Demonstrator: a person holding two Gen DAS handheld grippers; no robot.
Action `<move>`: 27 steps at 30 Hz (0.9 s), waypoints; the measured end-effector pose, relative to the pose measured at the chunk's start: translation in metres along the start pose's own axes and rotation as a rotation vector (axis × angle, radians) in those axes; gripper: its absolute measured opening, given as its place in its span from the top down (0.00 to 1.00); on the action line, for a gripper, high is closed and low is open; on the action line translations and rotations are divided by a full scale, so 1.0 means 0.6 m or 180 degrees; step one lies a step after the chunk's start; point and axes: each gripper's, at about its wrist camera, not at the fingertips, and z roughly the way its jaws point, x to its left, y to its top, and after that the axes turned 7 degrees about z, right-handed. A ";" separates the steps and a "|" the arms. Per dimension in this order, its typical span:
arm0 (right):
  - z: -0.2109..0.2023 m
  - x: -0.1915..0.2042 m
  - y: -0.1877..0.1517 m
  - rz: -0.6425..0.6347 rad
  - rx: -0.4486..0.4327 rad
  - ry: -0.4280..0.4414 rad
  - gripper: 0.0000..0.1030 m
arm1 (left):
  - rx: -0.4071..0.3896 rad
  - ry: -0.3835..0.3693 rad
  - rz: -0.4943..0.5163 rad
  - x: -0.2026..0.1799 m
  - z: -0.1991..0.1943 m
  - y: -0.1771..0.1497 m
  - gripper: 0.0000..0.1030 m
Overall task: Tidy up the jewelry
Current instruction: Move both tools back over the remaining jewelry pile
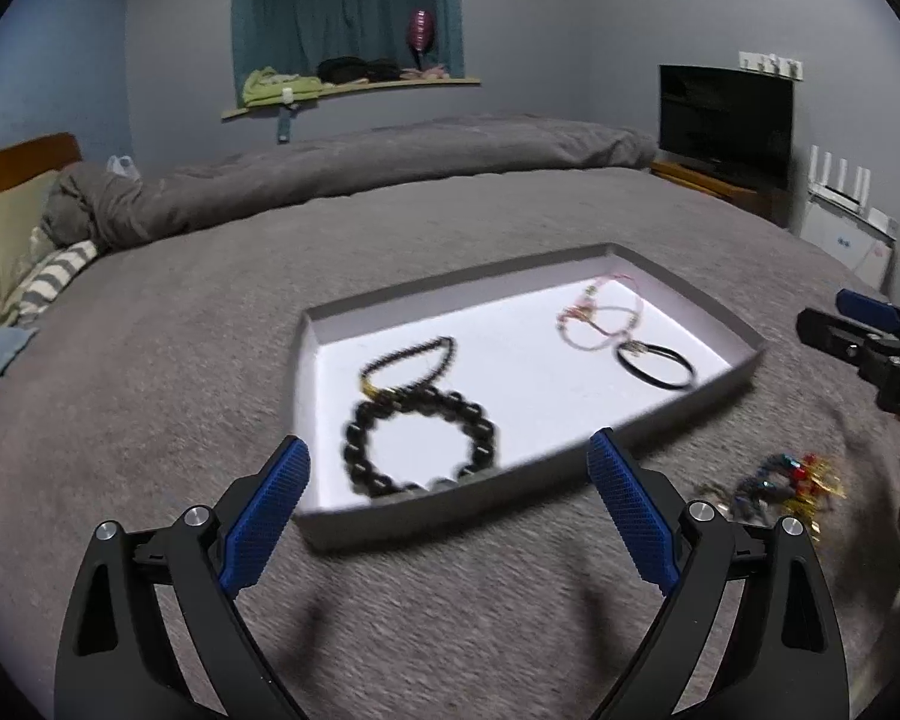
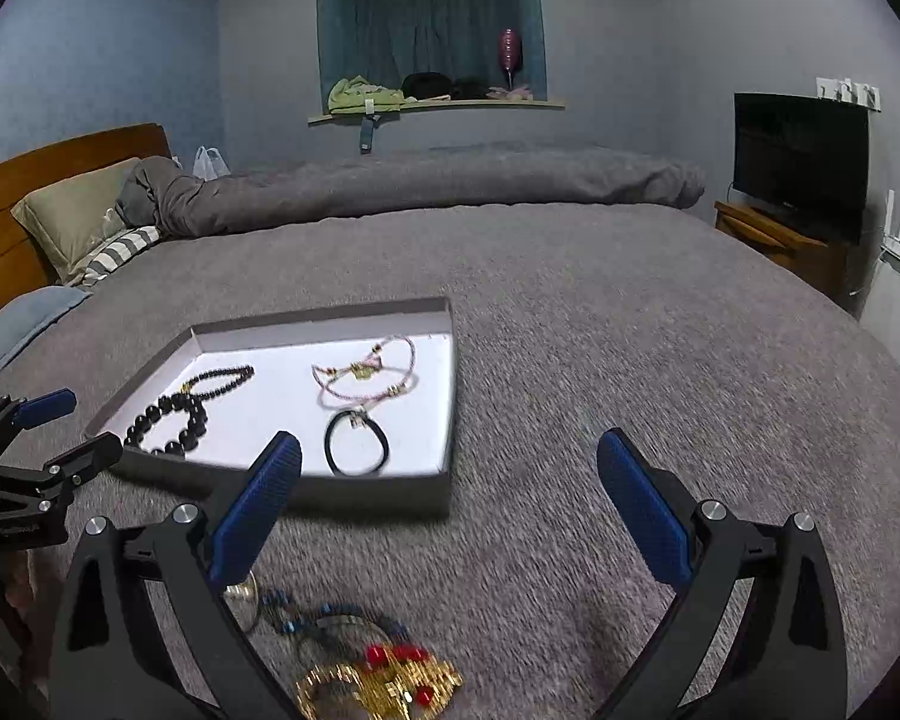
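A: We list the shallow tray (image 1: 744,333) on the grey bedspread (image 1: 168,372): large-bead black bracelet (image 1: 420,447), small-bead strand (image 1: 414,360), pink bracelets (image 1: 600,318), black cord band (image 1: 657,366).

B: Loose jewelry heap (image 2: 360,660) lies outside, near us. Left gripper (image 1: 448,513) and right gripper (image 2: 450,516) gape wide, both empty.

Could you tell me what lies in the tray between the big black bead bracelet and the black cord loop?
Nothing: in both wrist views, bare white tray floor separates the bead bracelet from the cord loop.
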 end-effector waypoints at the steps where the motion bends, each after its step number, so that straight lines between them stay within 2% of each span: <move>1: -0.004 -0.006 -0.004 0.0020 0.0008 -0.0015 0.05 | -0.0007 -0.0039 0.0024 -0.008 -0.004 -0.004 0.07; 5: -0.017 -0.027 -0.020 0.0109 0.0072 -0.0060 0.05 | -0.0002 -0.0122 0.0134 -0.039 -0.017 -0.015 0.07; 9: -0.029 -0.033 -0.037 0.0092 0.0121 -0.0071 0.05 | 0.0072 -0.0338 0.0142 -0.065 -0.018 -0.027 0.07; 18: -0.053 -0.020 -0.096 -0.0227 0.0248 -0.0042 0.06 | 0.0126 -0.0386 0.0436 -0.114 -0.015 -0.045 0.07; 22: -0.048 -0.006 -0.110 -0.0371 0.0347 0.0025 0.16 | 0.0153 -0.0426 0.0443 -0.117 -0.010 -0.048 0.07; 27: -0.031 0.006 -0.119 -0.0442 0.0503 0.0118 0.38 | 0.0196 -0.0461 0.0444 -0.116 -0.004 -0.051 0.07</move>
